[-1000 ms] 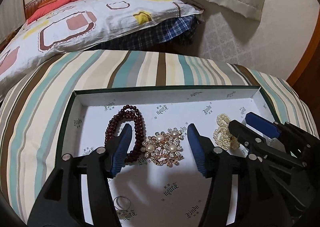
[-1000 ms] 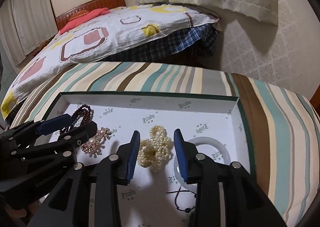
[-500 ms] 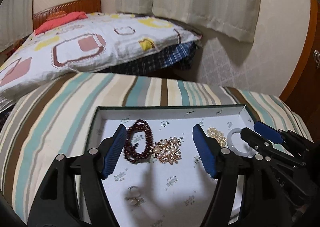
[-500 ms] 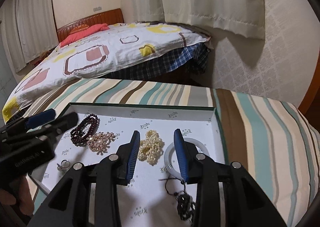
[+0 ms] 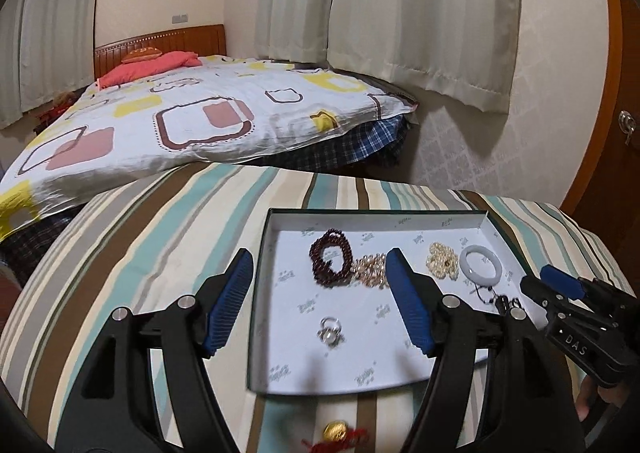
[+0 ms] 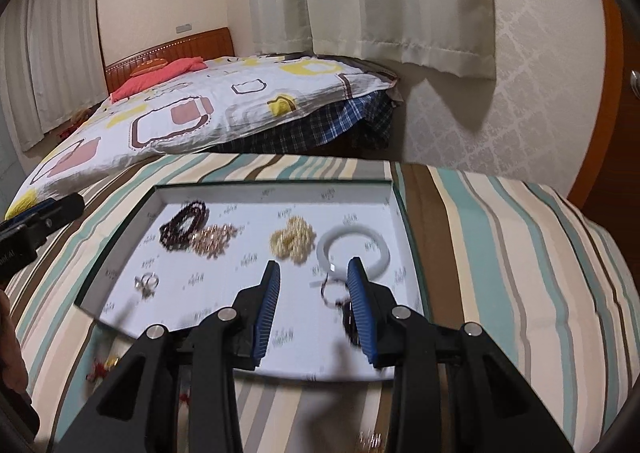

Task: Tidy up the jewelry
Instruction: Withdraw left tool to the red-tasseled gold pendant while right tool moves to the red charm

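I can read "DAS" in white letters on the black body of the right gripper point(image 5: 560, 295), lower right of my left wrist view. The small repeated logo printed across the tray point(image 5: 280, 369) lining stays illegible.

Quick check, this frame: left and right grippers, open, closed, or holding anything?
Left gripper: jaws open, holding nothing.
Right gripper: jaws open, holding nothing.

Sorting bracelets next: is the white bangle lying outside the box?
No, the white bangle lies inside the box, beside the pearl bracelet.
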A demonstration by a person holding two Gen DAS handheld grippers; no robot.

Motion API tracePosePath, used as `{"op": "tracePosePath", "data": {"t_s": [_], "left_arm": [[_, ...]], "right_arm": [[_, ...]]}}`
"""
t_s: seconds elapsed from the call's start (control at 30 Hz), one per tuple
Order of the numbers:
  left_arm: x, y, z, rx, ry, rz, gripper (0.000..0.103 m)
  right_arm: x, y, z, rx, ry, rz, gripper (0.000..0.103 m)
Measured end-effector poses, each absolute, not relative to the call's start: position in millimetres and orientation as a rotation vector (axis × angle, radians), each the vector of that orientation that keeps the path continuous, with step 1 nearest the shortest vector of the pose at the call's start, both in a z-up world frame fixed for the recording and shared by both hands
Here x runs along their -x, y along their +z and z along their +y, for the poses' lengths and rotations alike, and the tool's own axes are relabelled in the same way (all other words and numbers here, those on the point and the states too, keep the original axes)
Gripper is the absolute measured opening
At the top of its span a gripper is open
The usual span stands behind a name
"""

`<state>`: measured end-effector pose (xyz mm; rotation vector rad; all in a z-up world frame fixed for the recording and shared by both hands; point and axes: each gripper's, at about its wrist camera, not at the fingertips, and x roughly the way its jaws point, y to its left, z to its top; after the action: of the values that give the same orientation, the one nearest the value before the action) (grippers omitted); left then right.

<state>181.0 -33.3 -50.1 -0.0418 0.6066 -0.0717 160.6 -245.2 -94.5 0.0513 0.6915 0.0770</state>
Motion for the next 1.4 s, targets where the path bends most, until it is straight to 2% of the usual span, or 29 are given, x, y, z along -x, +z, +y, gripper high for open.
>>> {"op": "tracePosePath", "data": {"t_s": [0.47,0.8,1.4], "left_arm": [[-124,-66,-21,0.029,-0.073,0.623,0.067],[-97,-97,-18,0.008,-0.082,0.692,0.067],[-102,-129,-35,-0.039,-0.117,0.809,0.067]], "right_arm": [[-96,-107,-246,-0.049,0.042,0.700,0.036],[-69,-124,-244,-0.064,0.039,0.737,0.036],[-61,-135,-240,-0.076,0.057,0.762,0.036]]}}
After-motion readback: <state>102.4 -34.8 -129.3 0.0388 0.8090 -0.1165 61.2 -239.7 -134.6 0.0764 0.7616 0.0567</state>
